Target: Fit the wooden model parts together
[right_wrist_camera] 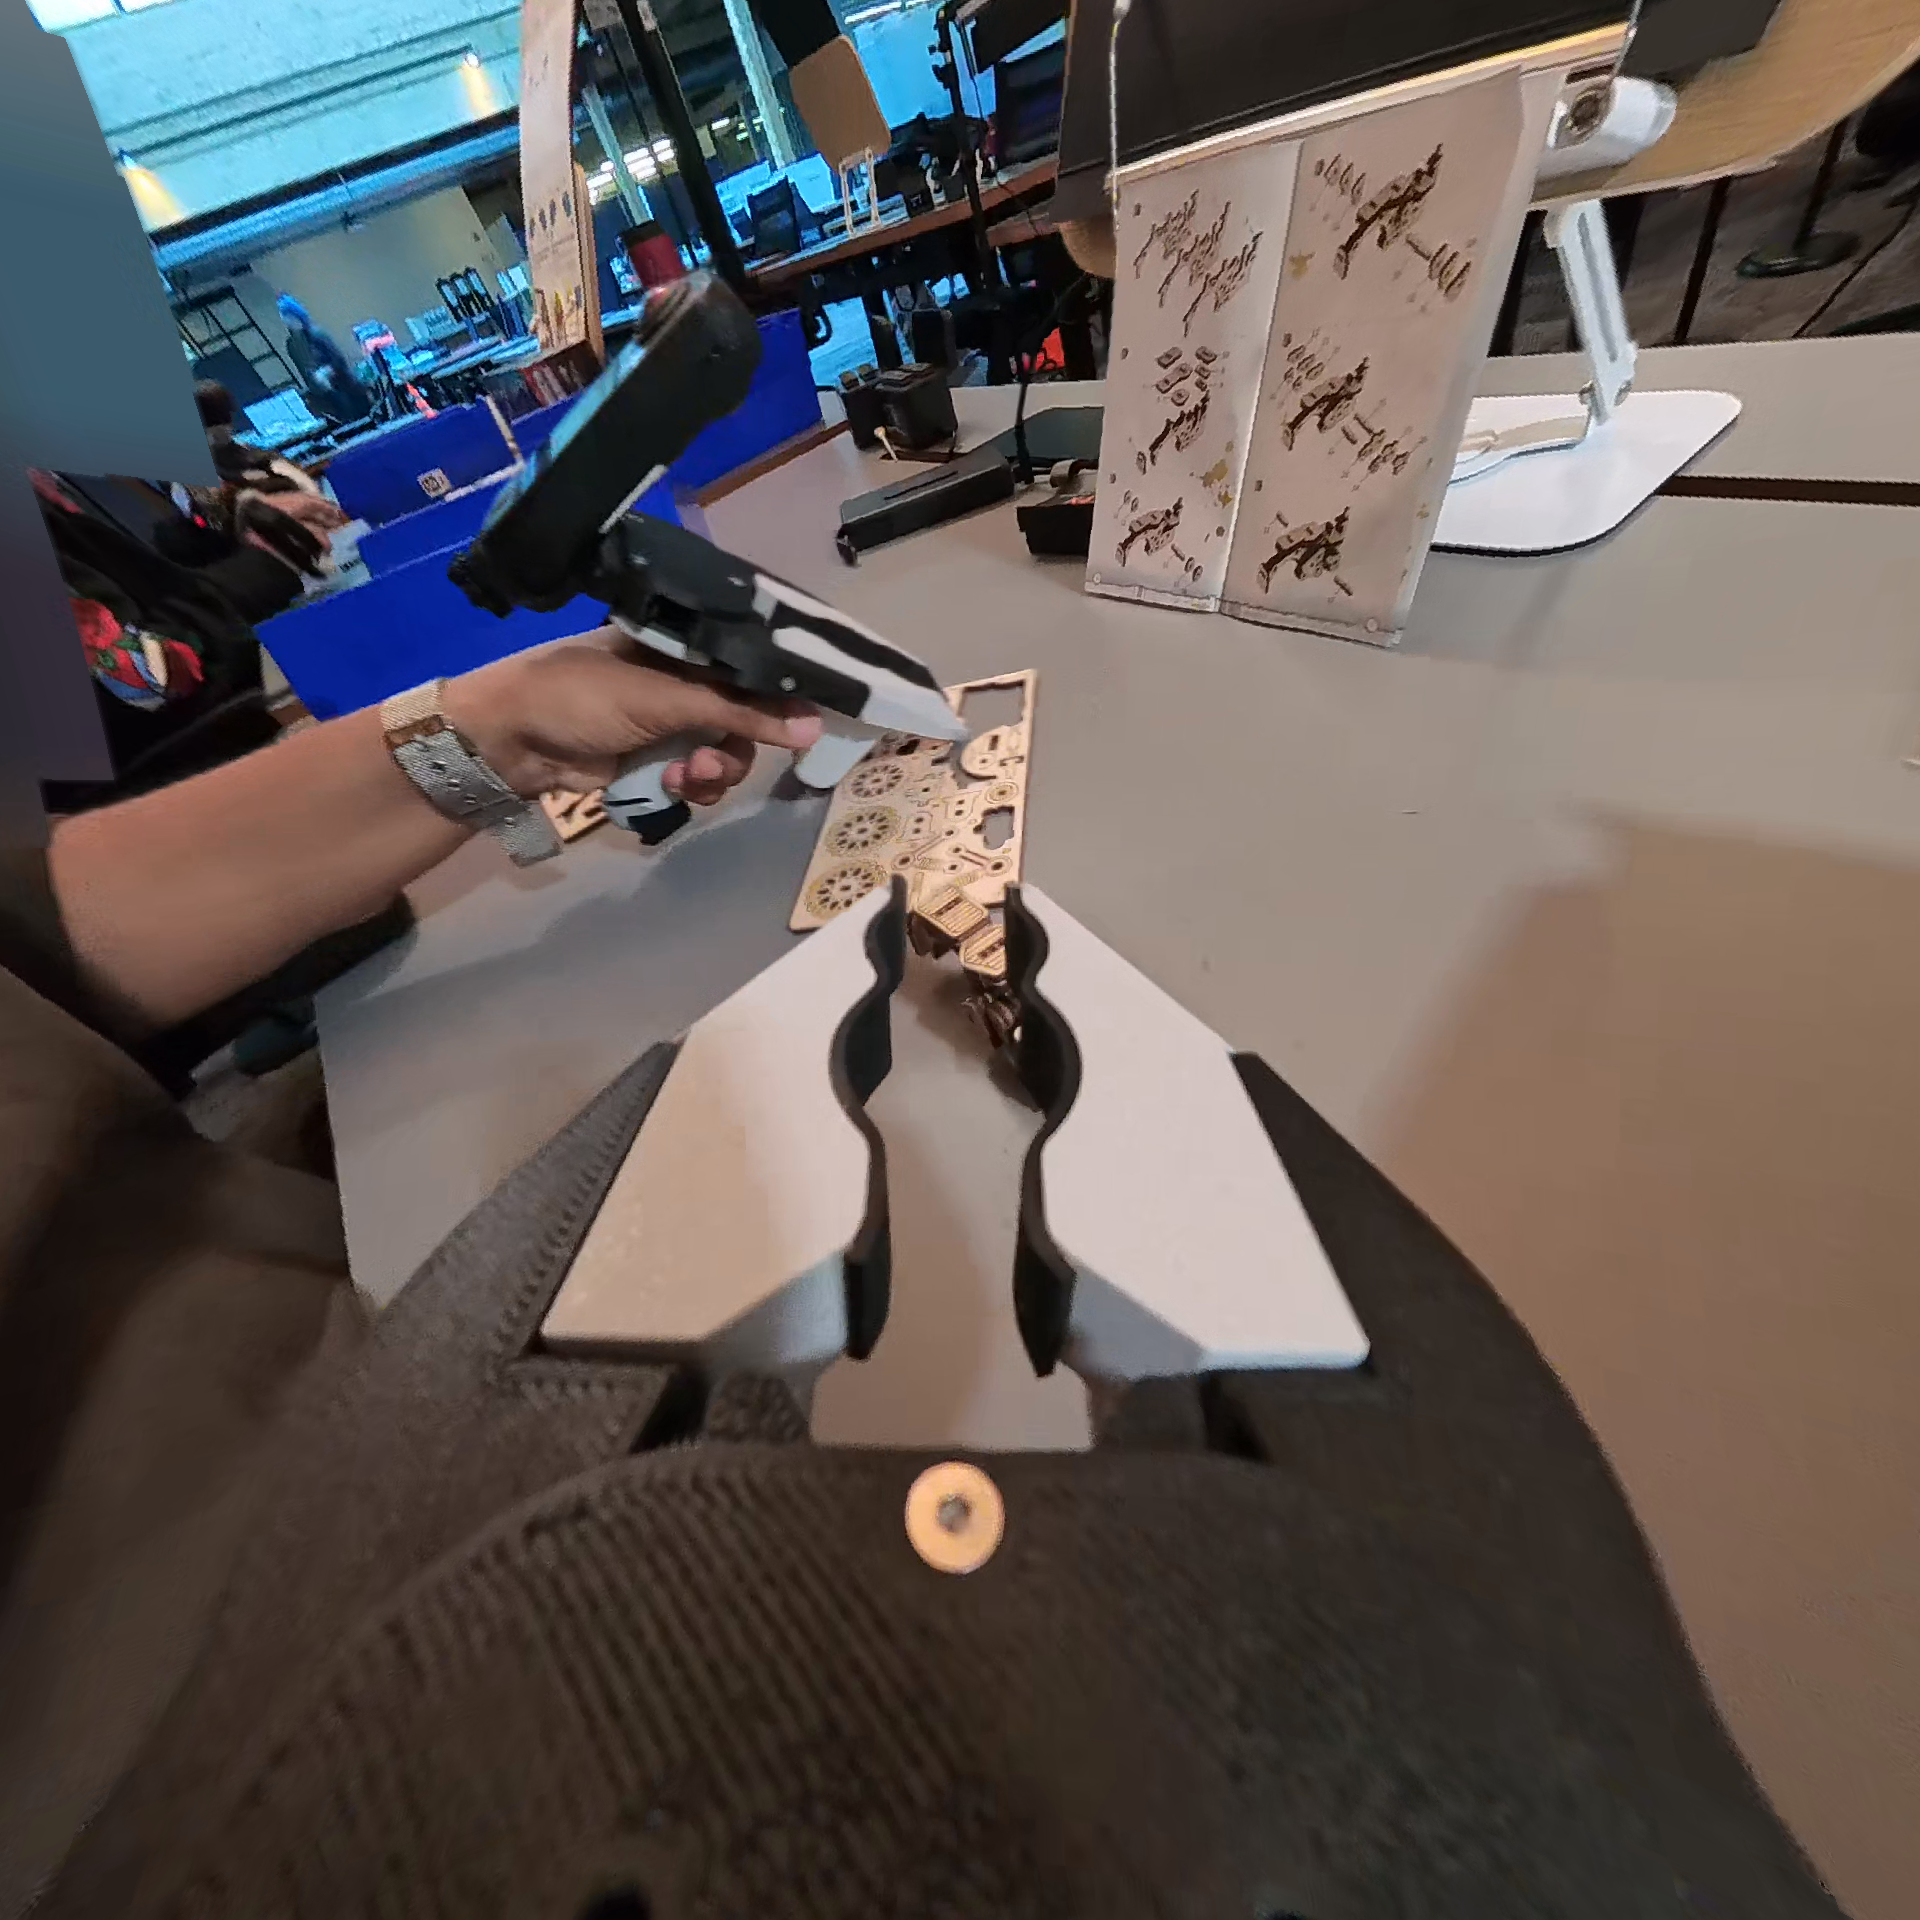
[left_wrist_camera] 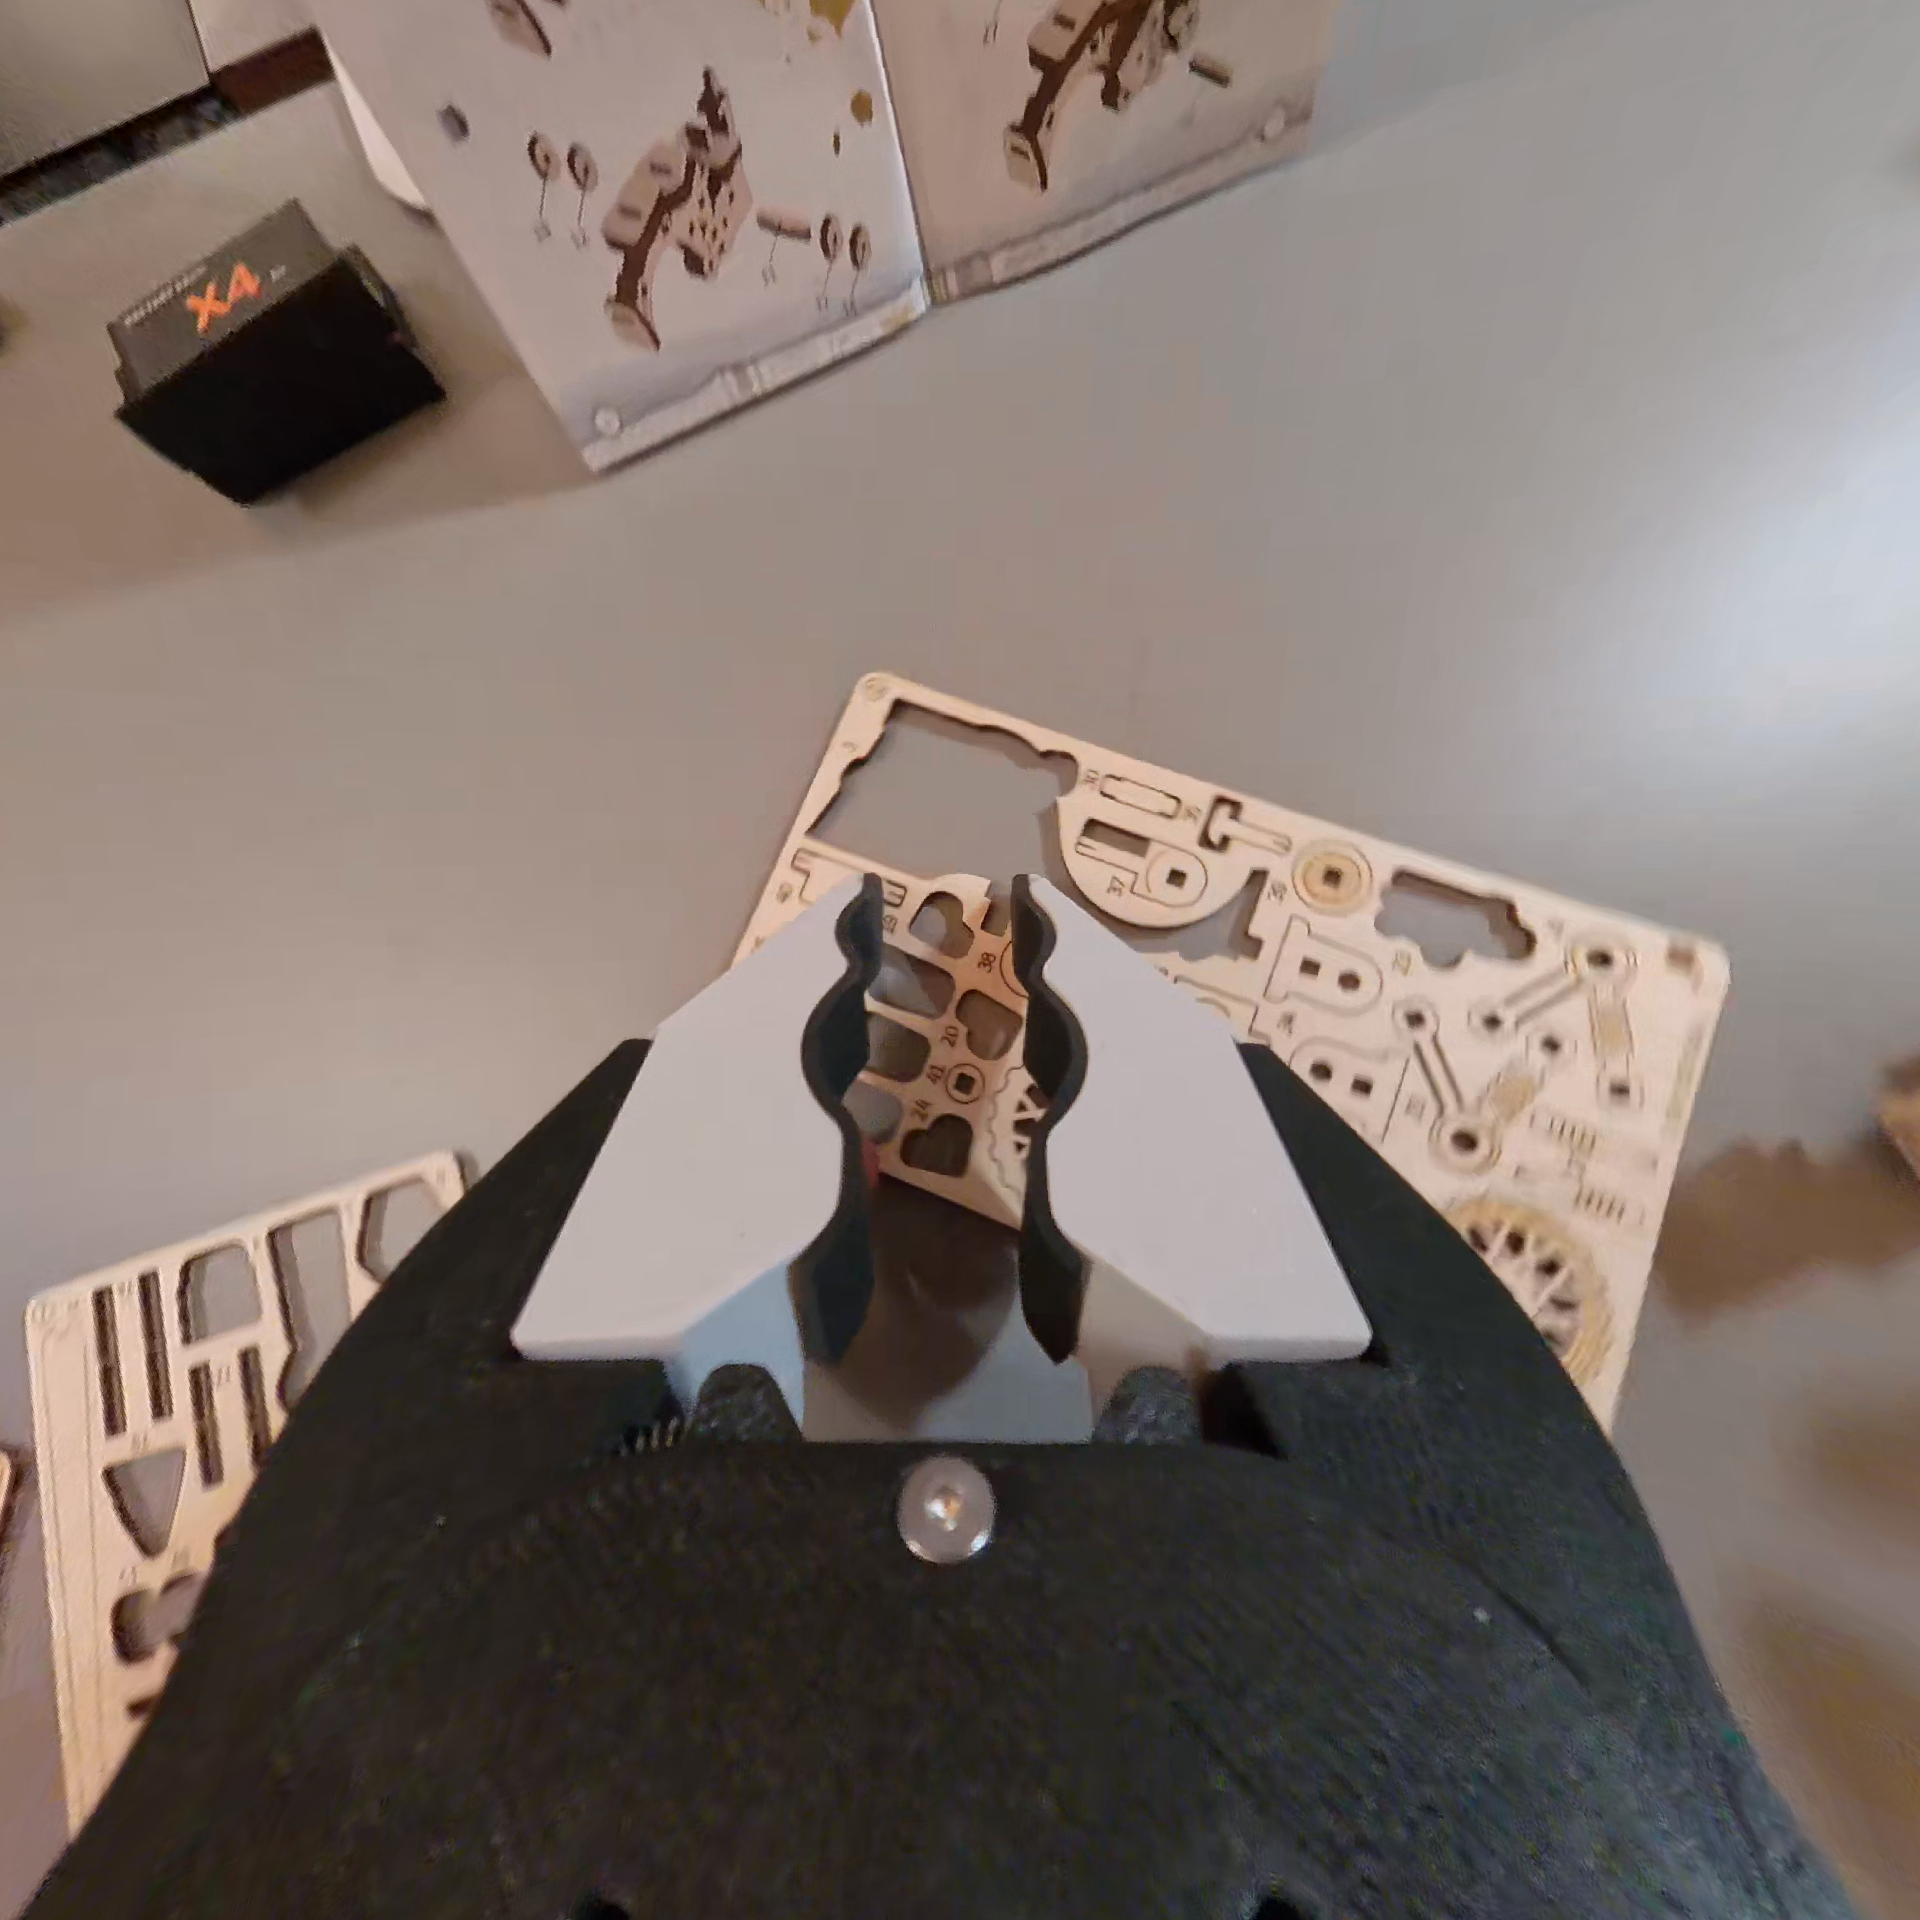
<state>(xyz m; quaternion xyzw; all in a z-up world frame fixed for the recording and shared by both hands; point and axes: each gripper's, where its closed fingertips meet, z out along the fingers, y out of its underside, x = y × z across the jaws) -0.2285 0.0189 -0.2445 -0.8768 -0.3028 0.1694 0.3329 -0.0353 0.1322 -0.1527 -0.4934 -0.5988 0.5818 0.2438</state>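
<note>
A wooden sheet of laser-cut parts (left_wrist_camera: 1351,1039) lies flat on the grey table (left_wrist_camera: 416,779). It also shows in the right wrist view (right_wrist_camera: 935,821). My left gripper (left_wrist_camera: 948,894) is open and hovers just above the sheet's near left part. Cut pieces show through the gap between its jaws, and nothing is in them. In the right wrist view it (right_wrist_camera: 935,717) is held by a hand over the sheet's far end. My right gripper (right_wrist_camera: 956,914) is shut on a small, partly built wooden model (right_wrist_camera: 961,951), held just above the table near the sheet's near end.
A second wooden sheet (left_wrist_camera: 187,1455) with many empty slots lies at the near left. Instruction pages (right_wrist_camera: 1268,384) stand upright at the back, also in the left wrist view (left_wrist_camera: 675,208). A black box (left_wrist_camera: 270,364) sits at the far left, and a white stand base (right_wrist_camera: 1579,457) sits behind the pages. Left tips to right tips: about 25 cm. Measured from the fingertips, the white stand base (right_wrist_camera: 1579,457) is 30 cm or so from the left gripper and 40 cm from the right.
</note>
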